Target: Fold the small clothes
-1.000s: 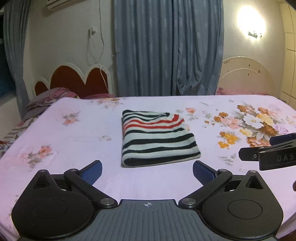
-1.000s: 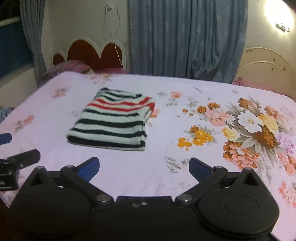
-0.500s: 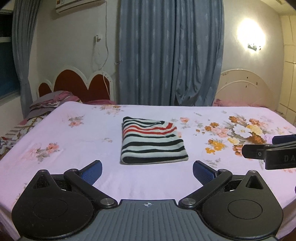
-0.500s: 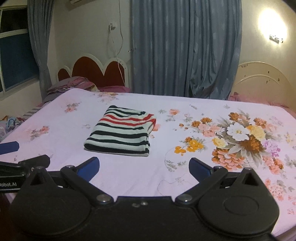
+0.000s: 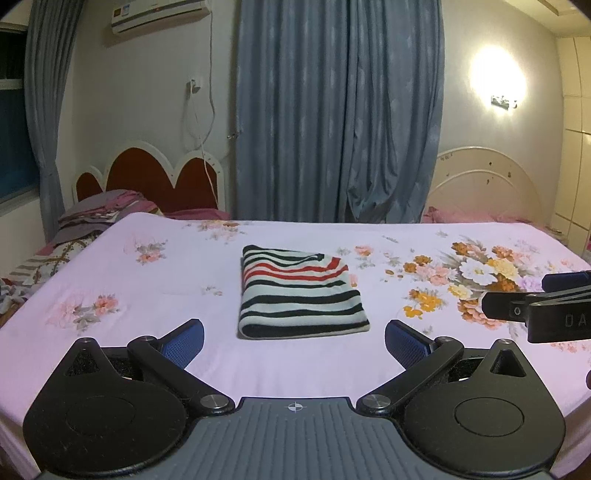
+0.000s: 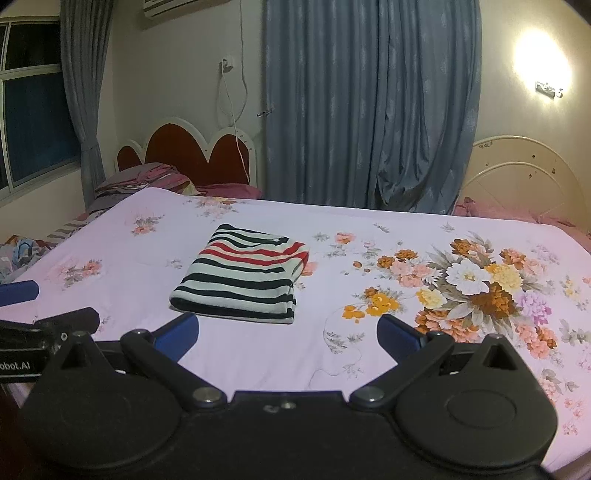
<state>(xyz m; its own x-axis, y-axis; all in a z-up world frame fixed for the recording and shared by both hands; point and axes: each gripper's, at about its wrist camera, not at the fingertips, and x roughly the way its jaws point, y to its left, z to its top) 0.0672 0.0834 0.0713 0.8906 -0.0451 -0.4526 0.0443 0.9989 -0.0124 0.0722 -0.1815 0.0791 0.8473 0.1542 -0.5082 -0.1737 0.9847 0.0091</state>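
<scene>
Striped garment (image 5: 301, 293): folded into a neat rectangle, black, white and red stripes, lying flat on the bed at the centre of the left wrist frame; in the right wrist frame it sits left of centre (image 6: 242, 275).
Bed (image 5: 147, 288): pale pink sheet with small floral sprigs and a large bouquet print at the right of both frames.
Left gripper (image 5: 293, 336): jaws spread wide, nothing between them; blue pads at the bottom of the frame, apart from the garment, which lies beyond the tips. In the right wrist frame its side shows at the left edge (image 6: 26, 306).
Right gripper (image 6: 288, 328): jaws also wide apart and empty, blue pads at the bottom of the frame, near the garment's near edge but not touching it. In the left wrist frame its black body pokes in at the right edge (image 5: 532, 310).
Curtains (image 5: 340, 110): blue-grey, hanging behind the bed at upper centre.
Headboard (image 5: 155, 177): dark red with white scalloped rim, at mid left.
Wall lamp (image 5: 500, 79): lit, upper right.
Air conditioner (image 5: 159, 14): upper left, on the wall.
</scene>
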